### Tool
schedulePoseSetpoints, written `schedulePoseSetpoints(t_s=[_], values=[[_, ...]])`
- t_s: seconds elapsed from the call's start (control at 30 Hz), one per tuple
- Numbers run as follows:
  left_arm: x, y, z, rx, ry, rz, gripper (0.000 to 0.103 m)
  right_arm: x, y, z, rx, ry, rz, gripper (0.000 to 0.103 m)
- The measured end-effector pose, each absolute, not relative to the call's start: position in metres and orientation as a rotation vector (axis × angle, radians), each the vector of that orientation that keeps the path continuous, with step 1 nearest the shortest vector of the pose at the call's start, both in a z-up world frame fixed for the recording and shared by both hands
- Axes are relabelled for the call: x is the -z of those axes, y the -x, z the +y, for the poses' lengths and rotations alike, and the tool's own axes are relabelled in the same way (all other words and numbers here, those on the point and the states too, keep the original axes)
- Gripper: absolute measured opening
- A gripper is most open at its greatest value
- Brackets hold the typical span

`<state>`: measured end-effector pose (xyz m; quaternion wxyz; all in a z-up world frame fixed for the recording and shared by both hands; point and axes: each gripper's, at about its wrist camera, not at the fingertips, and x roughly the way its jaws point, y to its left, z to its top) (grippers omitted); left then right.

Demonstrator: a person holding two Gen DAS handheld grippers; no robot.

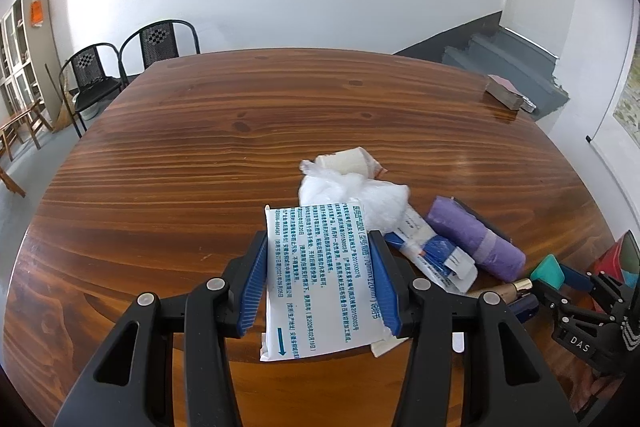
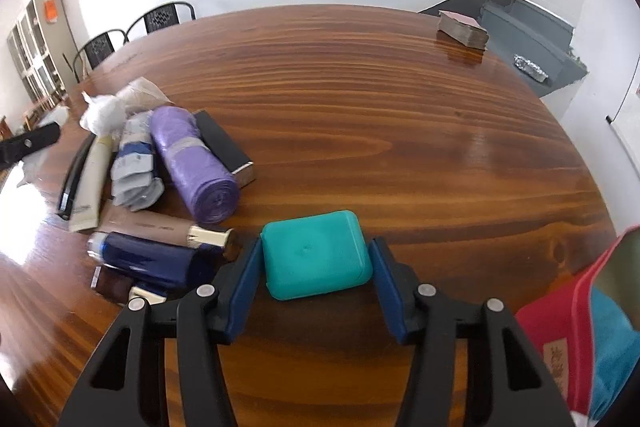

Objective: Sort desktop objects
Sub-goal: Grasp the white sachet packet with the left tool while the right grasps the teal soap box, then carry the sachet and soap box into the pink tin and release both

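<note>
The left gripper (image 1: pixel 322 281) held a white packet (image 1: pixel 320 279) with blue print. Its two blue pads pressed on the packet's sides and kept it up off the wooden table (image 1: pixel 200 147).

The right gripper (image 2: pixel 314 277) had a teal box (image 2: pixel 316 259) between its pads. Both pads looked to be touching the box's sides, so it seemed to be squeezing the box. The box sat low by the table, but the pictures did not show if it was lifted.

A pile of things lay on the table to the left of the teal box. In it were a purple roll (image 2: pixel 192 163), a black box (image 2: pixel 224 147) just behind the roll, a dark blue bottle (image 2: pixel 148 261), a tan tube (image 2: pixel 156 227) with a gold cap and a white bag (image 2: pixel 104 113). A red bag (image 2: pixel 568 339) sat to the right of the teal box. A stack of cards (image 2: pixel 462 29) lay far behind it, near the table's back edge.
</note>
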<state>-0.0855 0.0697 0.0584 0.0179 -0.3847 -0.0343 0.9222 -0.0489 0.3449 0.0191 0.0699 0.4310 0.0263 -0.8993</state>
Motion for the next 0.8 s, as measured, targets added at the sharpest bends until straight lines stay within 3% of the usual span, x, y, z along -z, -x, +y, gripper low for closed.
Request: schedulePoseSetpoints(t_s=[0.8], values=[[-0.071, 0.054, 0.133, -2.729, 1.105, -0.018, 0.052, -0.102, -0.069, 0.430, 3.067, -0.914, -0.253, 0.058]])
